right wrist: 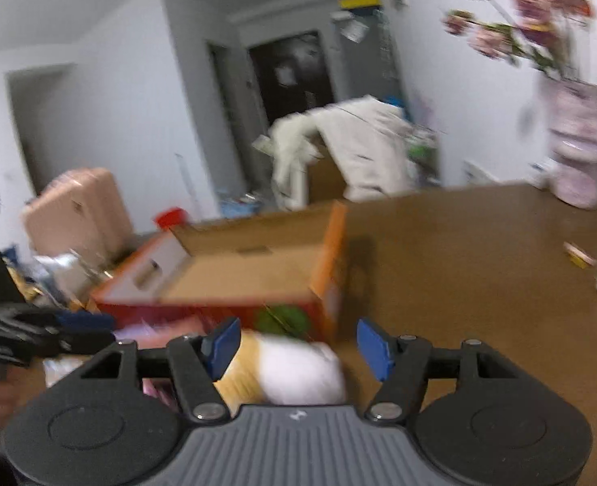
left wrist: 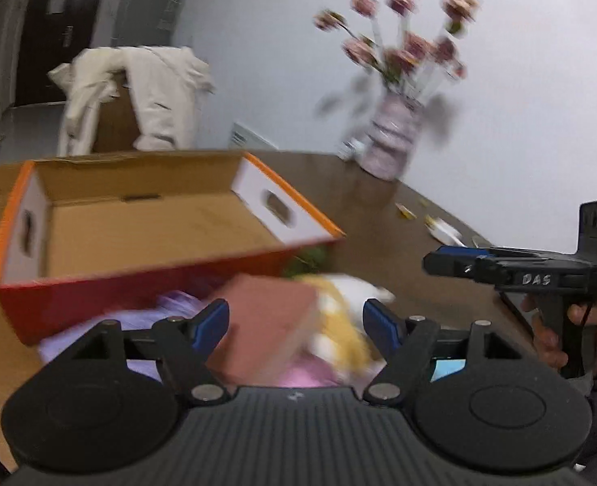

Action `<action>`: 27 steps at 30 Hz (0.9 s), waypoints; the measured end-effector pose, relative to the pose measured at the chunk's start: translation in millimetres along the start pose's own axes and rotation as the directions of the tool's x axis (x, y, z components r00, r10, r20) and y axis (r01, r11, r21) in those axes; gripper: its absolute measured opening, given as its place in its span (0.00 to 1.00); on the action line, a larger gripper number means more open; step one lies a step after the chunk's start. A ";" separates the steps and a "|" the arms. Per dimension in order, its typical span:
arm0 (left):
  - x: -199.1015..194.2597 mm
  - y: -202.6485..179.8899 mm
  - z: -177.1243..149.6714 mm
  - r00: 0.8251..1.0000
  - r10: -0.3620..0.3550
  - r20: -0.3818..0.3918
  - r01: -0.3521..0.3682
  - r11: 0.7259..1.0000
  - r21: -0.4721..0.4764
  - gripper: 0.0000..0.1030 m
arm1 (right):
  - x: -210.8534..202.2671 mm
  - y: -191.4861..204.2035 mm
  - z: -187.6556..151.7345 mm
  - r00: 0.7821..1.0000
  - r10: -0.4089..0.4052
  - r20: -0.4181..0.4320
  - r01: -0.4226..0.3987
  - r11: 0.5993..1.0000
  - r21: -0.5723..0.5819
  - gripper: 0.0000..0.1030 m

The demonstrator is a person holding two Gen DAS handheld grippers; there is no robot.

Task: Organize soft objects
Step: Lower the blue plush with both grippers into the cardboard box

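An open orange cardboard box (left wrist: pixel 144 222) stands on the brown table (left wrist: pixel 379 222); it looks empty inside. In front of it lies a blurred pile of soft things: a reddish-pink block (left wrist: pixel 266 324), a yellow-and-white plush (left wrist: pixel 338 316), purple cloth (left wrist: pixel 168 303) and pink cloth (left wrist: pixel 306 376). My left gripper (left wrist: pixel 296 324) is open just above the reddish block. My right gripper (right wrist: pixel 298 344) is open over the yellow-and-white plush (right wrist: pixel 298 368), near the box (right wrist: pixel 258 267). The right gripper also shows in the left wrist view (left wrist: pixel 500 269), its jaws hard to judge there.
A pink vase of flowers (left wrist: pixel 391 137) stands at the table's far corner. Small scraps and a white item (left wrist: pixel 444 231) lie on the right side. Beyond the table are a chair draped with a cream garment (left wrist: pixel 152 97) and a pink suitcase (right wrist: pixel 75 210).
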State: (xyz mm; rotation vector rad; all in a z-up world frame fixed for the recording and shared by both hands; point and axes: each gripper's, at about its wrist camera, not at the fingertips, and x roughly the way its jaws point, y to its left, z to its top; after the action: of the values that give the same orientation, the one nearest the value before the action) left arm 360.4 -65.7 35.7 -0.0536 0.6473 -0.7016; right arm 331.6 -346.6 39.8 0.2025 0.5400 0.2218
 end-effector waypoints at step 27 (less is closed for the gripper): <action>101.7 -129.9 -38.4 0.970 -0.011 -0.244 0.003 0.999 -0.032 0.33 | -29.3 -74.2 -105.7 0.997 0.062 -0.054 -0.038 0.931 0.362 0.34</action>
State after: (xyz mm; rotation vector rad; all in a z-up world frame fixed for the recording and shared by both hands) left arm 321.5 -222.1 -16.4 0.0015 0.8945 -0.7108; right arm 262.7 -411.3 -53.1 0.5701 0.6390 0.1774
